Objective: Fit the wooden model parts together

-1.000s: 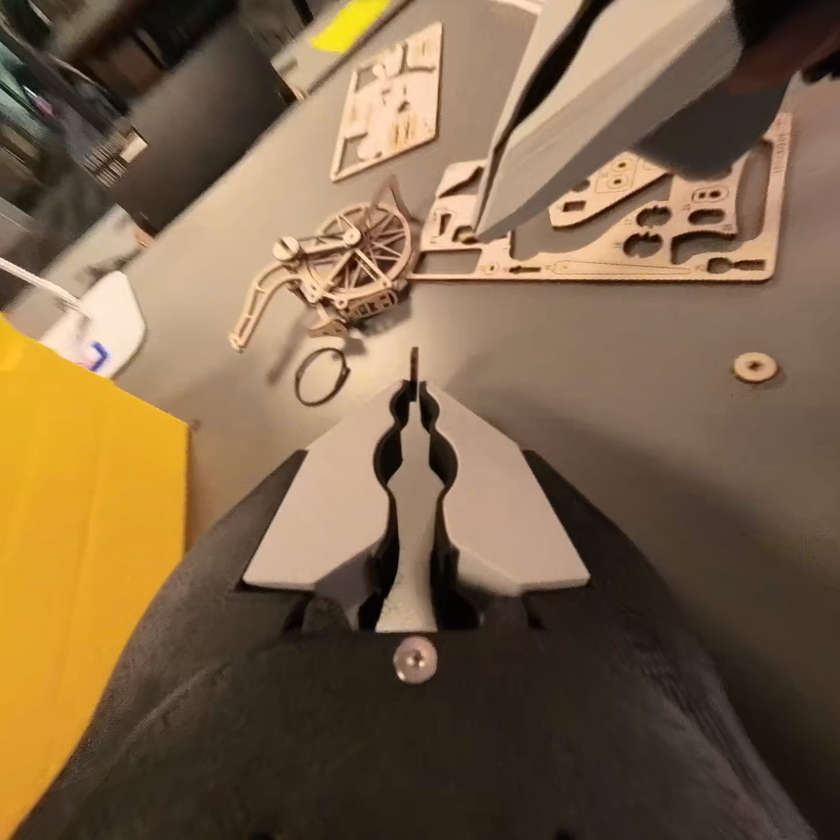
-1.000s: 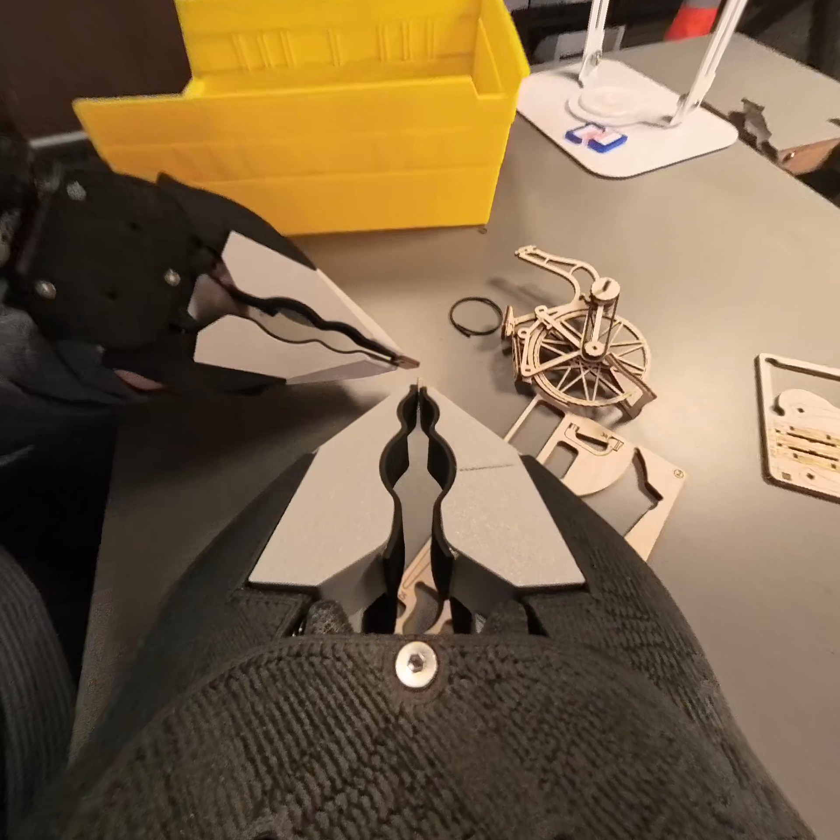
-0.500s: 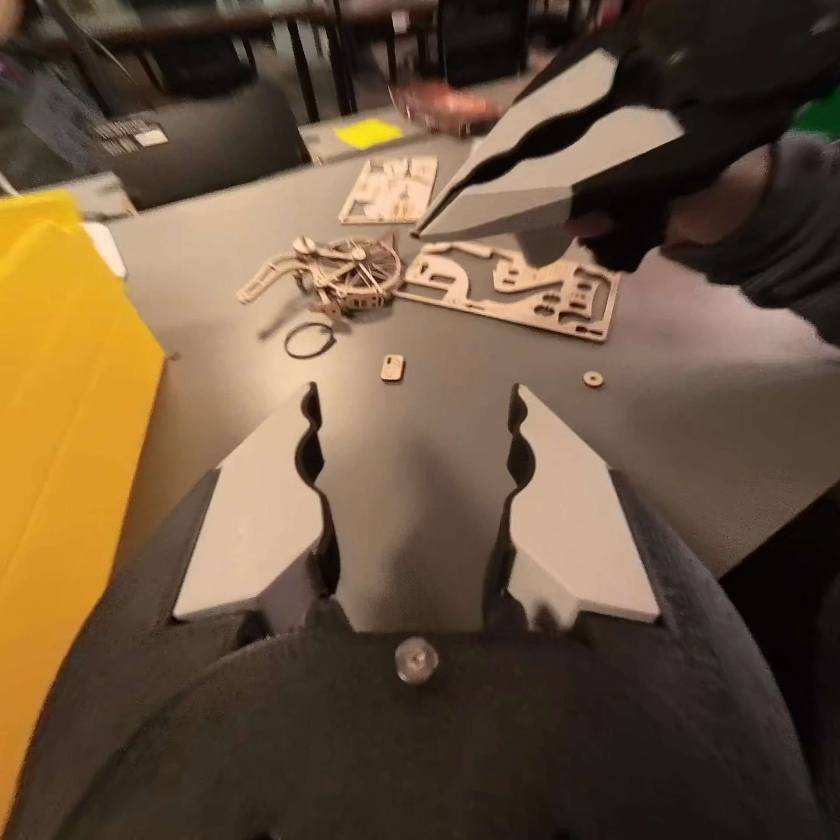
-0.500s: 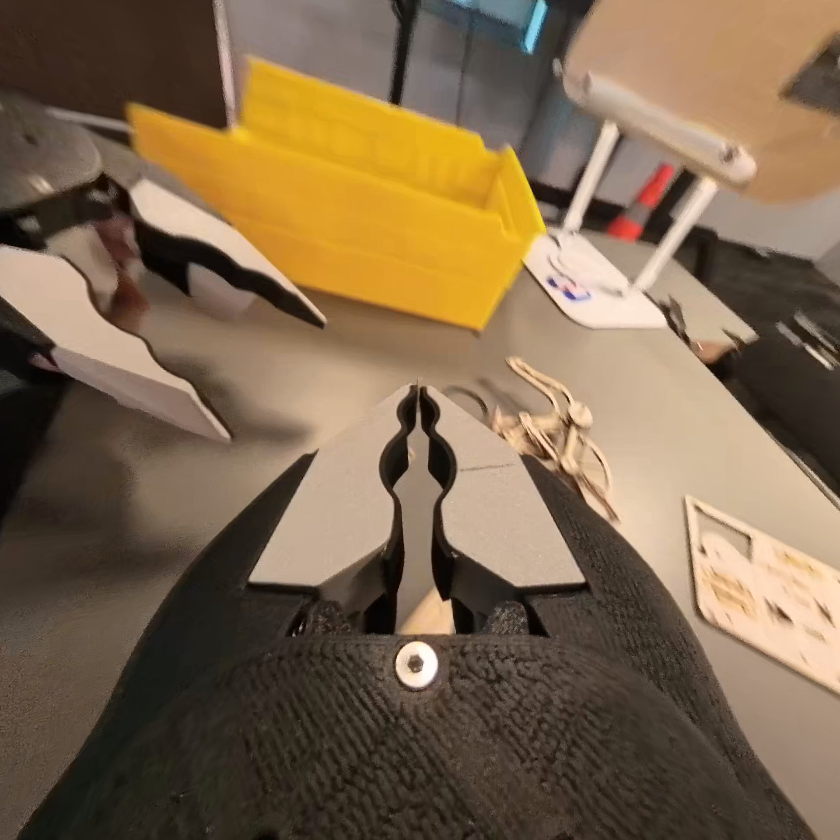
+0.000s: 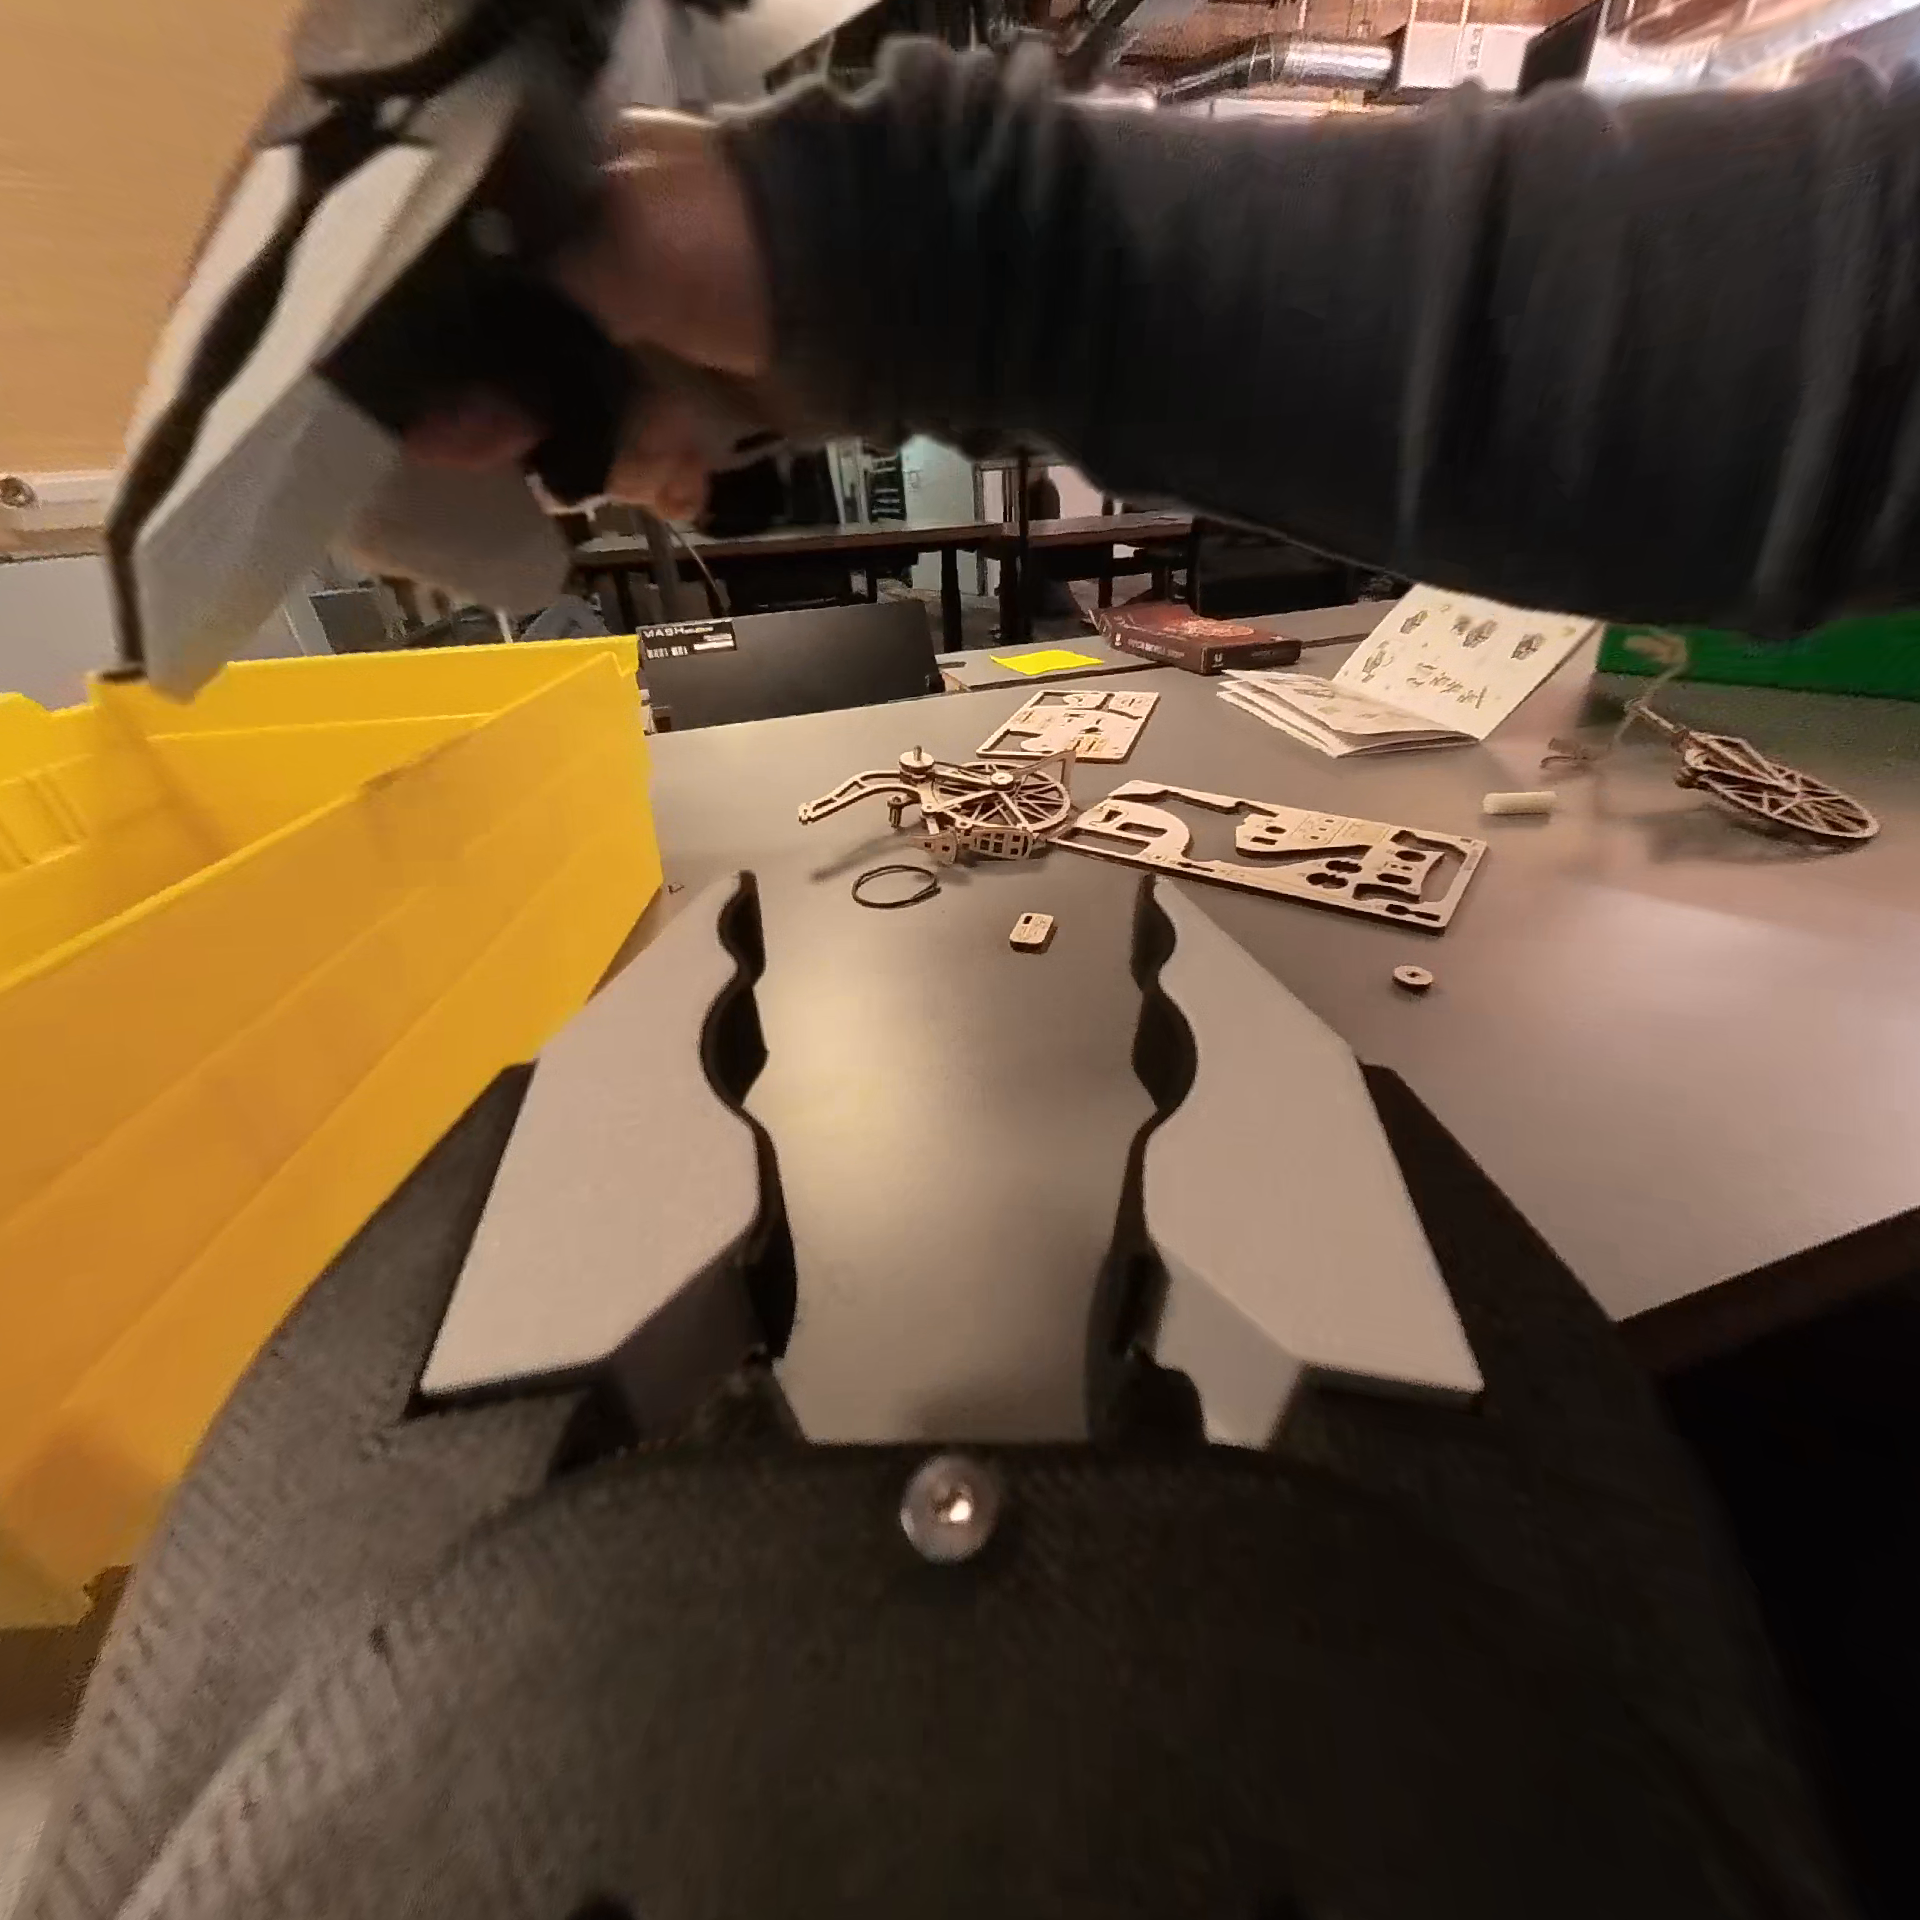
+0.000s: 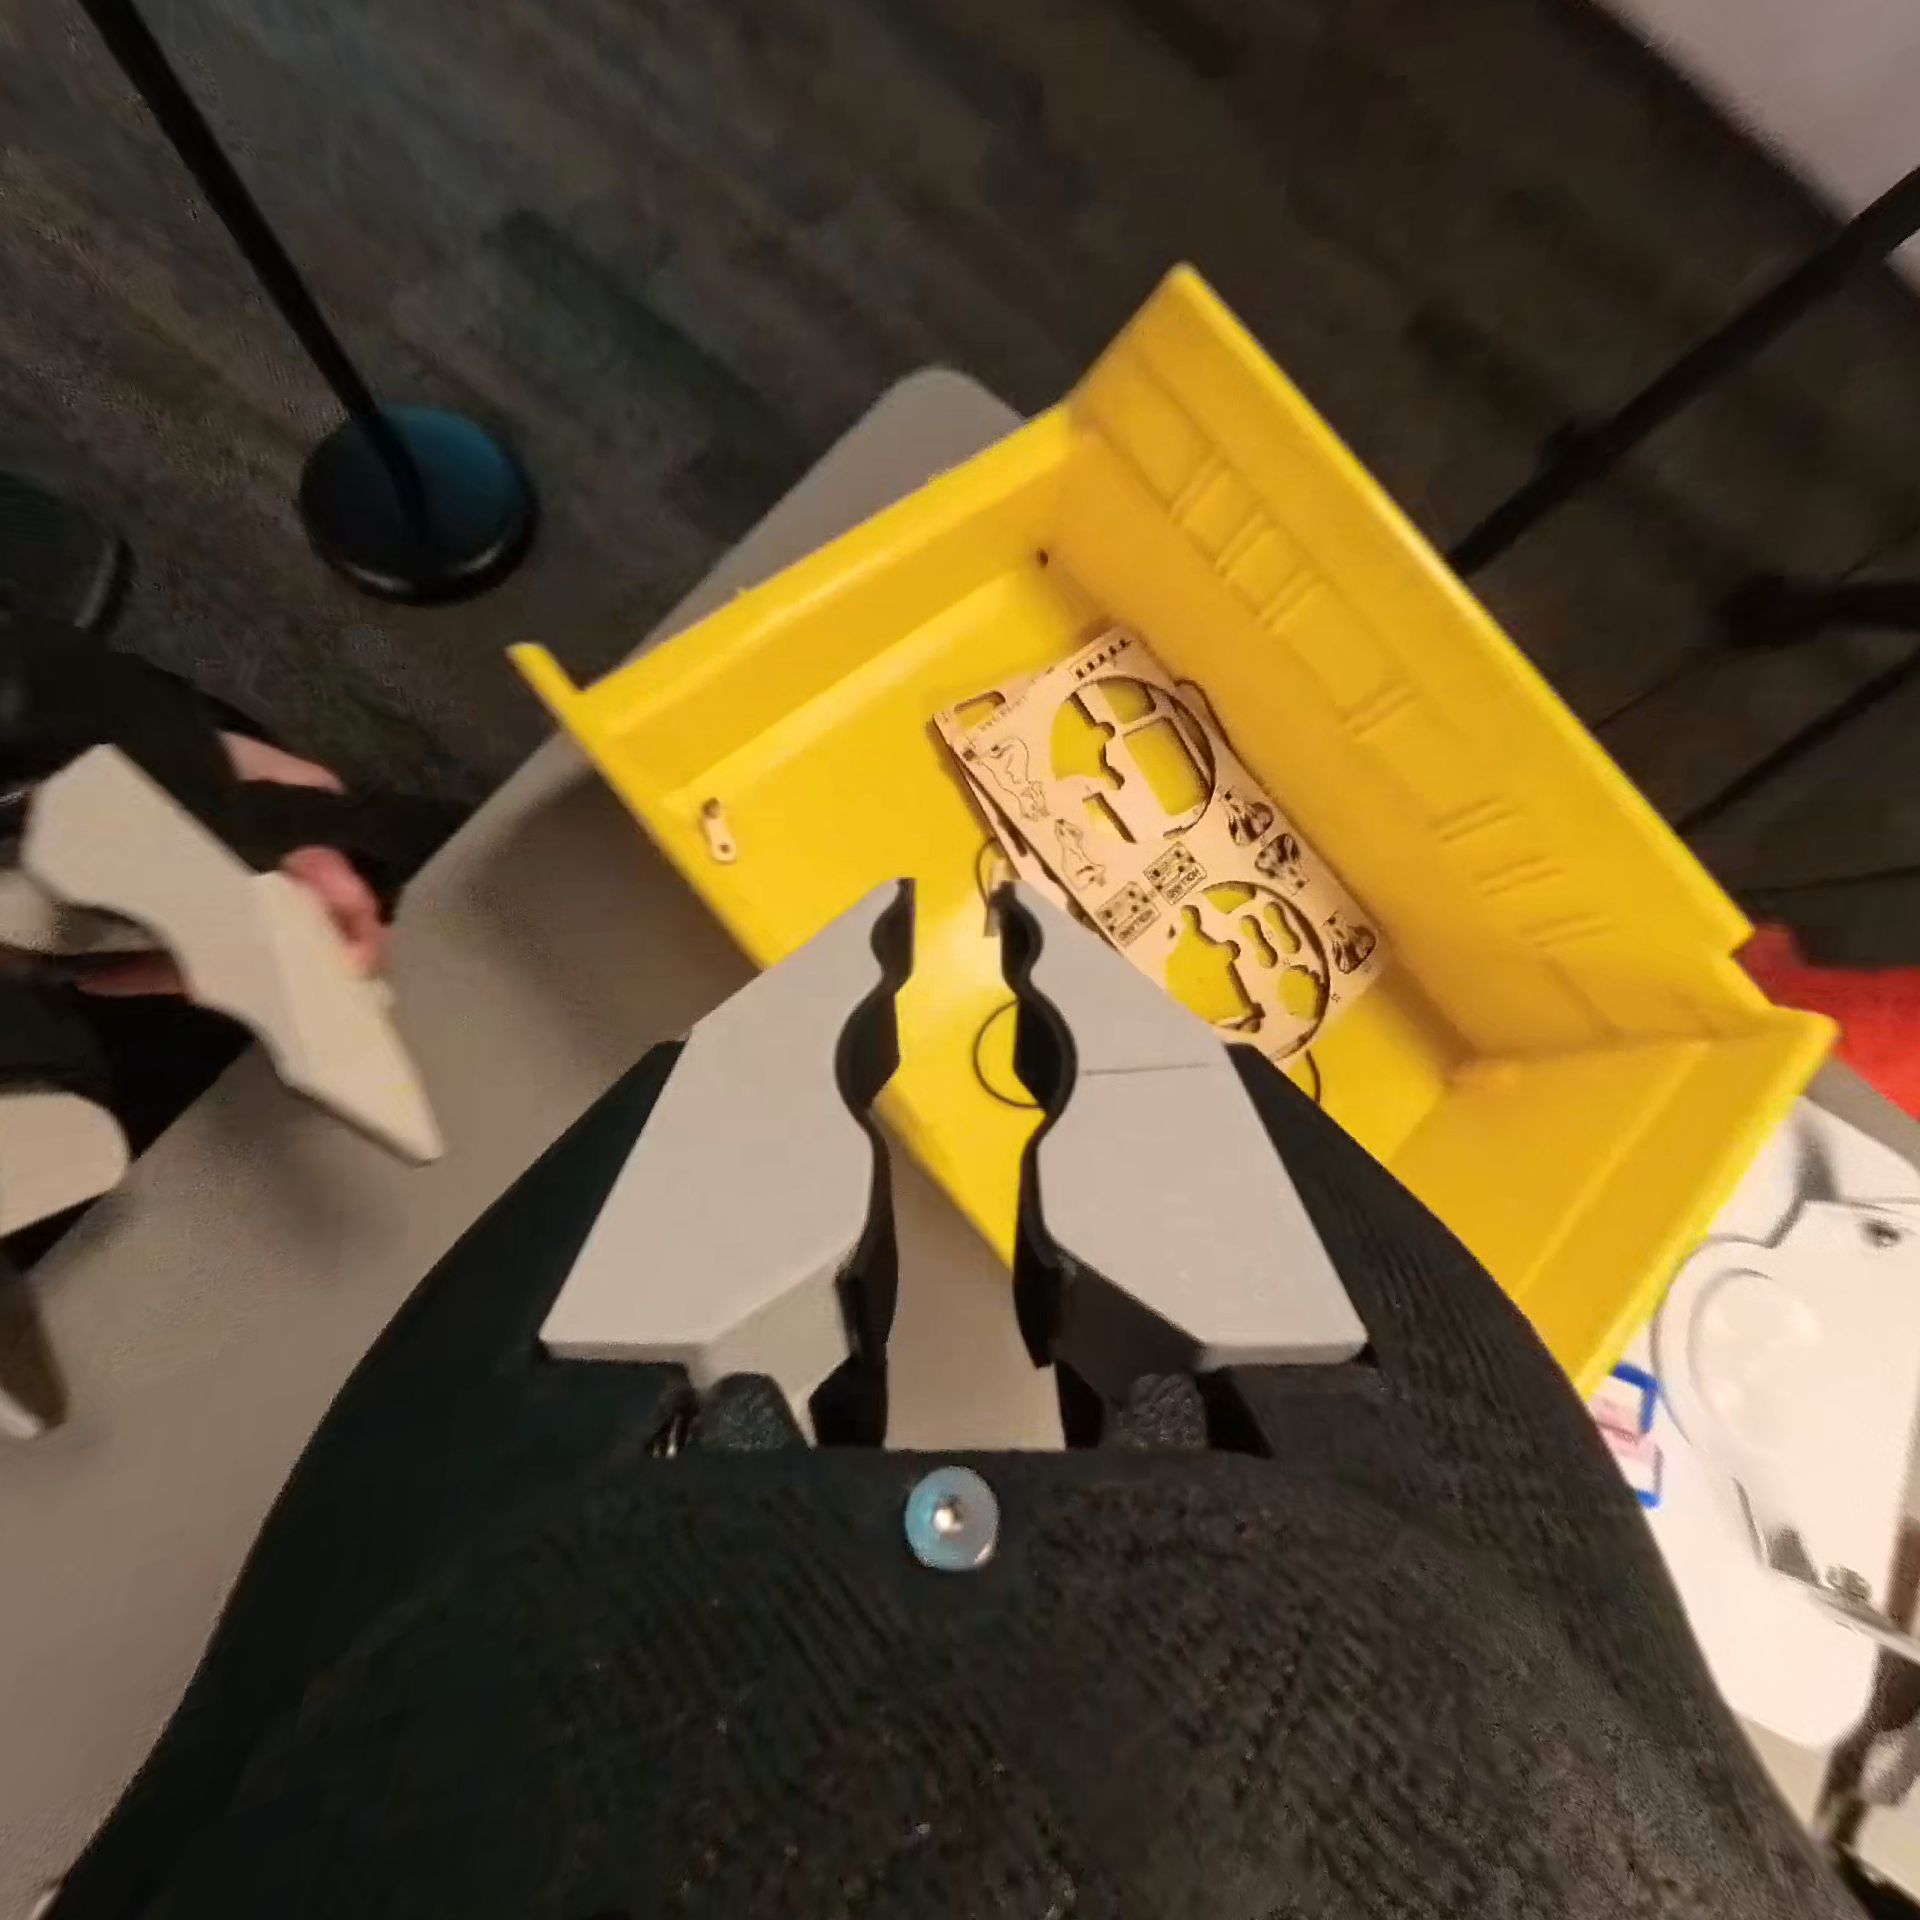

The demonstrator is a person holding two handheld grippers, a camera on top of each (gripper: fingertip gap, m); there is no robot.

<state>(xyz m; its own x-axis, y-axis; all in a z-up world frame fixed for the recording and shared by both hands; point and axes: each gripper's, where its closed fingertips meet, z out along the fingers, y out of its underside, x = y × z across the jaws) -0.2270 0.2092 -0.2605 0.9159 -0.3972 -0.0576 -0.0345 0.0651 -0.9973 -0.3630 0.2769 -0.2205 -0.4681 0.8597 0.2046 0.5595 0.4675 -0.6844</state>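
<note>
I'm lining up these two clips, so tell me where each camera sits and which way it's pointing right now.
Left wrist view: rides the open left gripper, facing along the table at the wooden model; a sleeved arm crosses above.
Right wrist view: rides the right gripper, looking down into the yellow bin at a wooden sheet.
Shared: bin, both grippers.

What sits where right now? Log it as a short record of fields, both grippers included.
left gripper: open, empty, low over the table
right gripper: part open, empty, above the yellow bin
in the bin: a wooden sheet with cut-outs
on the table: wheel model, black ring, another wooden sheet, small wooden tab, small disc
</note>
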